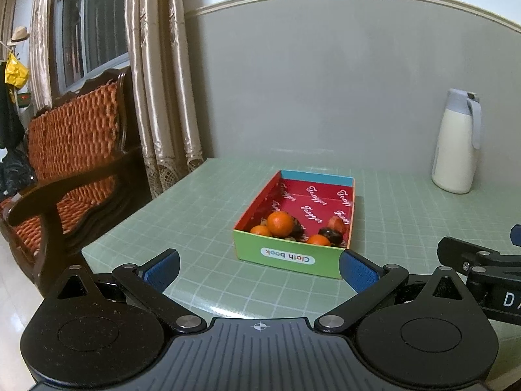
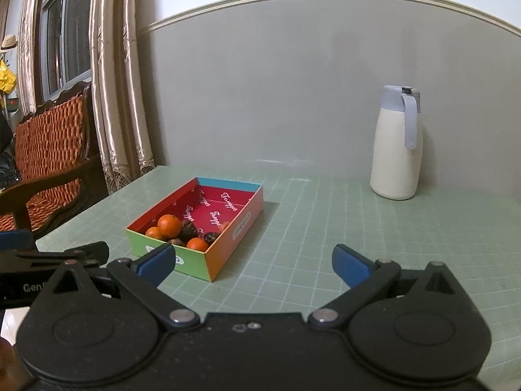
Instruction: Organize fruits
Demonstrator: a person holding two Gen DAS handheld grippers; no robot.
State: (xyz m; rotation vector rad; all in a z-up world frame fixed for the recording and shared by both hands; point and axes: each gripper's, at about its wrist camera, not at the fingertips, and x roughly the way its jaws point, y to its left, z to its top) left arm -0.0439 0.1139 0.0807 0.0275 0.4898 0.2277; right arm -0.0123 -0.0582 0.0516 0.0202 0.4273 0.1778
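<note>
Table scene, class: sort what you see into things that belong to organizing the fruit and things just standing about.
Belongs to the job:
- box
- large orange and small oranges in it
- dark fruits in it
- left gripper, open
- right gripper, open

Just standing about:
- white jug
- chair
- curtain
- hat

Green gridded table (image 1: 202, 202) against grey wall (image 1: 325, 81). White thermos jug (image 2: 395, 150) with pale blue lid, upright at rear right of table. Wooden armchair (image 1: 71, 150) with orange woven cushions beside beige curtains (image 1: 156, 75). Window (image 1: 88, 19) behind.
</note>
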